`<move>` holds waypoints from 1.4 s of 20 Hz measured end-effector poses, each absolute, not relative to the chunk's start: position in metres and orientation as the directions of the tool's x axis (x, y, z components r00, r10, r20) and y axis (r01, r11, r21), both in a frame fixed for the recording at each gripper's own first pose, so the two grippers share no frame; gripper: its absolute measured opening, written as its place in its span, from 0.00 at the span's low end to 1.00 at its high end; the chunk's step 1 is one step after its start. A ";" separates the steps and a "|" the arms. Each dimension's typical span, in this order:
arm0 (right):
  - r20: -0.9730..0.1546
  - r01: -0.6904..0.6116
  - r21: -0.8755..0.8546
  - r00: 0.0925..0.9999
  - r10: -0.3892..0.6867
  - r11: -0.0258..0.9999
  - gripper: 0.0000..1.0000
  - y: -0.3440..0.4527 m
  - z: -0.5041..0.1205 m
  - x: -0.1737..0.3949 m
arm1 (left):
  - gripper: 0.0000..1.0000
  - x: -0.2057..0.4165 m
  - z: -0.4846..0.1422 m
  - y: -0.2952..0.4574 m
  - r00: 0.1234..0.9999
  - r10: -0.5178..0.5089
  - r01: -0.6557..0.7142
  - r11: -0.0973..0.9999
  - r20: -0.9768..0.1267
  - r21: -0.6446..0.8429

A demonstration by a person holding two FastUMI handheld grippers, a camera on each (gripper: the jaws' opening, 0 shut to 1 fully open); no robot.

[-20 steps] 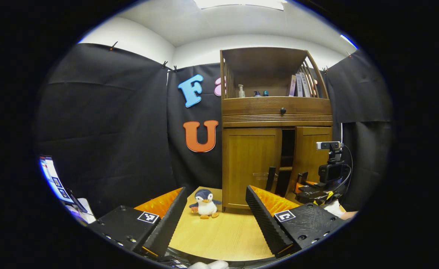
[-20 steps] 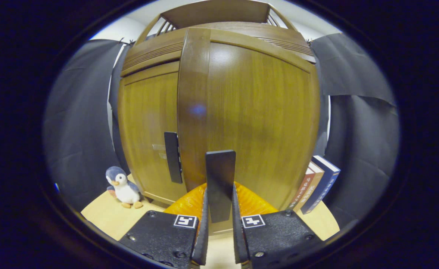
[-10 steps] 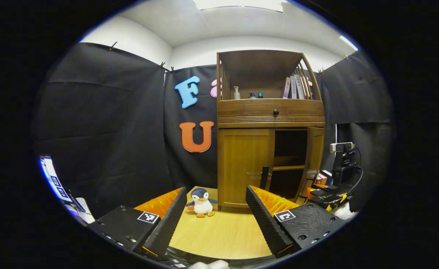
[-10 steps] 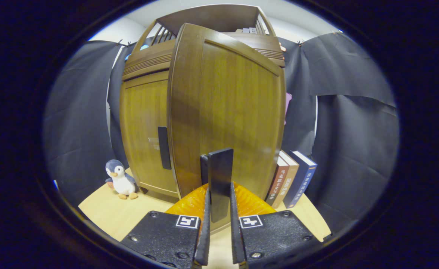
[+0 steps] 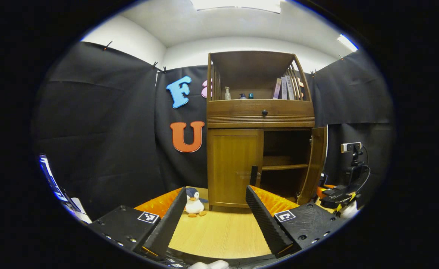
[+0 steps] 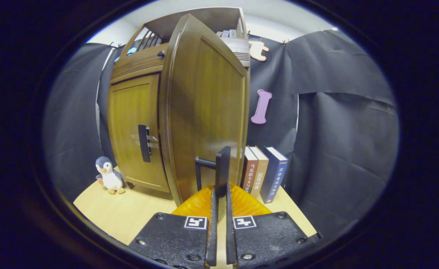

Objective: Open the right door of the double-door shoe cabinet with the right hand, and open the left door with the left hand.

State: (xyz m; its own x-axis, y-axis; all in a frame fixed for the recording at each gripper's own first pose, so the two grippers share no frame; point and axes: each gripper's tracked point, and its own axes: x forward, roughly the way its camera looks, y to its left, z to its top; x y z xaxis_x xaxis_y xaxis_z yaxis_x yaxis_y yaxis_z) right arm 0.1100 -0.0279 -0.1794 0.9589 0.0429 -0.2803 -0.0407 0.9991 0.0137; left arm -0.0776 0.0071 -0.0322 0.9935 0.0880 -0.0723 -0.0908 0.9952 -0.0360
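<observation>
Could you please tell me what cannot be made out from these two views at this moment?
- Left gripper view: the lower compartment behind the open right door is too dark.
- Right gripper view: the right door hides the cabinet interior.
- Left gripper view: the bottles on the top shelf are too small.

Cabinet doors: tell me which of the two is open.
The right door stands swung wide, baring the shelf inside; the right gripper grips its handle. The left door sits closed.

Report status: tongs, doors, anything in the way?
Right tongs shut on right door's handle; right door swung open. Left tongs open, short of the closed left door. Penguin beside cabinet, off the path.
</observation>
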 end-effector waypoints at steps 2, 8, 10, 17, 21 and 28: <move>-0.278 -0.044 -0.023 0.960 0.036 0.999 0.10 -0.041 -0.180 0.110 | 0.96 -0.076 -0.034 0.000 0.995 0.068 -0.071 0.997 -0.074 -0.044; -0.272 0.009 -0.037 0.962 -0.019 0.999 0.05 -0.095 -0.181 0.114 | 0.96 -0.070 -0.037 -0.011 0.996 0.049 -0.052 0.998 -0.074 -0.036; -0.278 -0.023 -0.001 0.960 0.022 1.000 0.04 -0.102 -0.181 0.115 | 1.00 -0.066 -0.037 -0.016 0.996 0.055 -0.058 0.998 -0.072 -0.035; -0.281 -0.143 -0.010 0.950 0.135 0.990 0.04 -0.124 -0.182 0.124 | 0.97 -0.049 -0.039 -0.056 0.993 0.077 -0.082 0.996 -0.093 -0.046; -0.280 -0.205 0.030 0.938 0.205 0.978 0.04 -0.143 -0.183 0.130 | 0.97 -0.047 -0.041 -0.079 0.991 0.081 -0.086 0.996 -0.103 -0.038; -0.298 -0.307 0.028 0.906 0.301 0.951 0.06 -0.151 -0.185 0.132 | 0.97 -0.044 -0.039 -0.105 0.994 0.063 -0.067 0.997 -0.093 -0.039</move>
